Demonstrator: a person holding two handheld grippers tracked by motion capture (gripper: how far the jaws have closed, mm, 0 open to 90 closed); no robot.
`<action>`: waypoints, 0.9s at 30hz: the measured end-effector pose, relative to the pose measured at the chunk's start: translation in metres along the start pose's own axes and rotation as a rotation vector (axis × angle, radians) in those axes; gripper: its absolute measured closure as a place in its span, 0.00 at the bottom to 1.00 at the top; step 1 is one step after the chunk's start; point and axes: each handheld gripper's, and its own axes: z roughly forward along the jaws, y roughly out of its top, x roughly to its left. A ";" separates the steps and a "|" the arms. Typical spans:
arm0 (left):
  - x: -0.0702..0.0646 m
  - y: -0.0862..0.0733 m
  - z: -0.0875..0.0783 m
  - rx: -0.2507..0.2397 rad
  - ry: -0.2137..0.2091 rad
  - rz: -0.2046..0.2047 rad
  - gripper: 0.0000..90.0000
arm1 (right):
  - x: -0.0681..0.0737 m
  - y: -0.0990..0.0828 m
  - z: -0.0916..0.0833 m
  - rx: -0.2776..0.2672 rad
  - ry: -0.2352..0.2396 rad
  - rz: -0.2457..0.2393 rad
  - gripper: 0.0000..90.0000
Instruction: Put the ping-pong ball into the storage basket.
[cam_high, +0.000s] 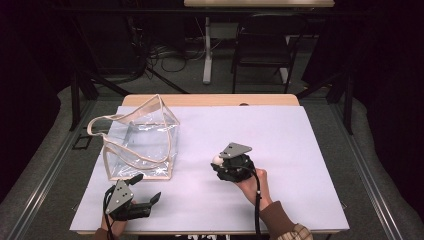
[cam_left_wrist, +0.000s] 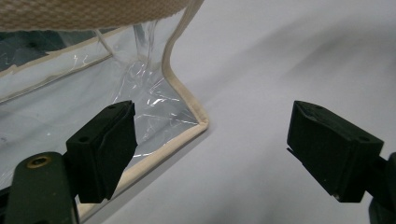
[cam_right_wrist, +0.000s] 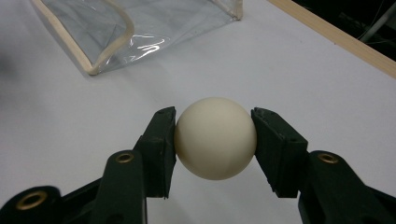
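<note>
A cream-white ball is clamped between both black pads of my right gripper, just above the white table cover. From above, that gripper sits mid-table with the ball peeking out at its left. A clear plastic tote bag with beige trim and handles stands at the left. My left gripper rests near the front edge, just below the bag, jaws wide apart and empty. In the left gripper view the bag's trimmed bottom corner lies ahead of that gripper, beyond its left pad.
A white cover spreads over the wooden table. Beyond the far edge stand a dark chair, a table leg and floor cables. The right half of the cover is bare.
</note>
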 end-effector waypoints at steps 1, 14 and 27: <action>0.000 0.000 0.000 -0.002 0.001 -0.002 0.18 | 0.000 0.001 0.000 0.001 0.000 0.001 0.57; 0.000 0.000 0.000 -0.003 0.000 -0.001 0.18 | -0.004 0.013 -0.002 0.000 -0.014 -0.023 0.57; 0.000 0.000 0.000 -0.003 -0.001 0.000 0.18 | -0.006 0.022 -0.003 -0.003 -0.022 -0.027 0.57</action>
